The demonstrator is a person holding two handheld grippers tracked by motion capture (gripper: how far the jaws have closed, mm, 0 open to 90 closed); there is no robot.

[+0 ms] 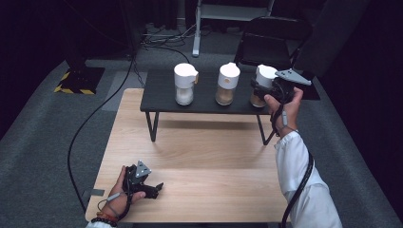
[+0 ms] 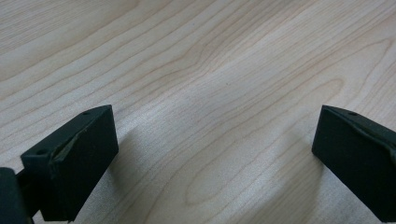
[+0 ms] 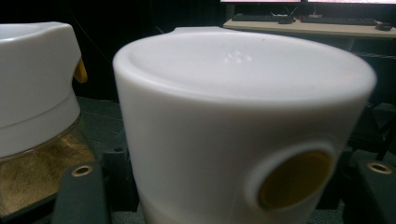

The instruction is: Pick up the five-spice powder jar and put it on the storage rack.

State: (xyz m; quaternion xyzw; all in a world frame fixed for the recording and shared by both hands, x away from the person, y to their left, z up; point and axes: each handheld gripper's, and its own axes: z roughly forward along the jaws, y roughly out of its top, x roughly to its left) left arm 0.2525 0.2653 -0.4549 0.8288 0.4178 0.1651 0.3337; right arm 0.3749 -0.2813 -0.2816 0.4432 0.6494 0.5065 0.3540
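Note:
Three glass jars with white lids stand in a row on a low black shelf [image 1: 161,102]. The left jar [image 1: 184,84] holds a white powder, the middle jar [image 1: 228,84] and the right jar [image 1: 263,80] a brown one. My right gripper [image 1: 260,90] is at the right jar, shut on it just below the lid. In the right gripper view that jar's white lid [image 3: 243,116] sits between the jaws of my right gripper [image 3: 229,170], with the middle jar [image 3: 32,93] to its left. My left gripper [image 1: 159,186] rests low over the wooden table [image 1: 204,156], open with nothing between its jaws [image 2: 215,135].
The black shelf stands on thin legs at the far end of the wooden table. Bare wood [image 2: 210,60] lies under my left gripper. A black chair [image 1: 271,42] stands behind the shelf, and cables run across the grey floor [image 1: 95,114] on the left.

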